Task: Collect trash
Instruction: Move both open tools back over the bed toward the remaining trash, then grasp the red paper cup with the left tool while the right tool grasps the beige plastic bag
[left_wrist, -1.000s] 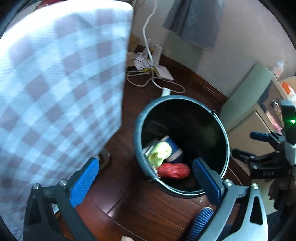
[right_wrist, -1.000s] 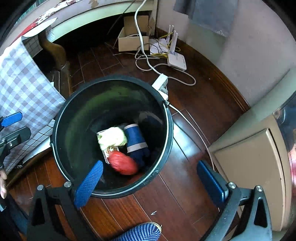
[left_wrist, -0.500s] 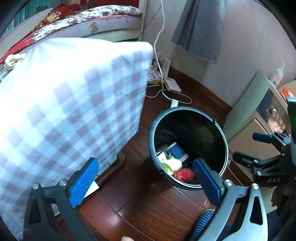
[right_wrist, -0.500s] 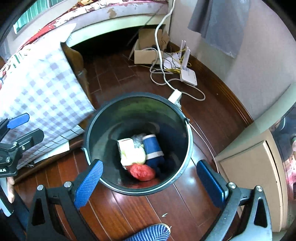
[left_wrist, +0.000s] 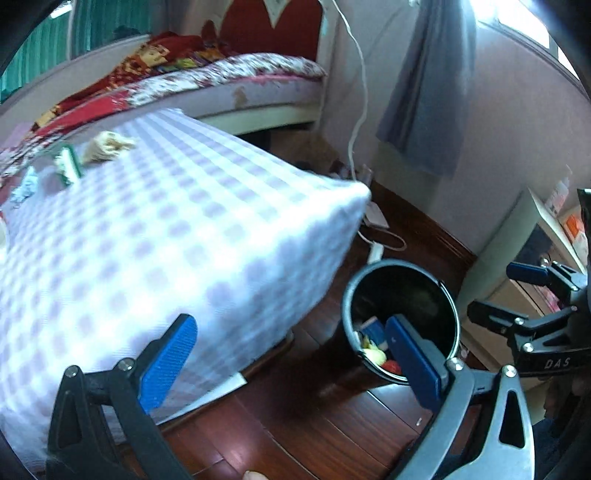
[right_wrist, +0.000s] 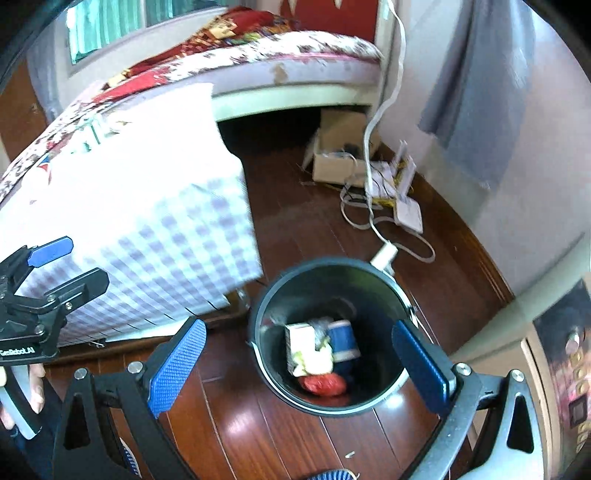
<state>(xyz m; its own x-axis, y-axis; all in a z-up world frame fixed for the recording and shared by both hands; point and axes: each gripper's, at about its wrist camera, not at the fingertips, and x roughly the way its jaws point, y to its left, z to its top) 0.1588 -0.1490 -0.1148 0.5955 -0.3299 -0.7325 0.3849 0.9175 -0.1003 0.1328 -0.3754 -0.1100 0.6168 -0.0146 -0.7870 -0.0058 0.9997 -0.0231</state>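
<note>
Scraps of trash (left_wrist: 105, 146) lie on the checked-cloth bench (left_wrist: 177, 236), far left of the black bucket (right_wrist: 328, 338), likely awaiting pickup. The left tongs (left_wrist: 288, 354), wide open and empty, hang just left of the bucket and well short of those scraps. The right tongs (right_wrist: 299, 365), also spread empty, hover above the bucket, where a red wad (right_wrist: 323, 384) and cartons sit.
</note>
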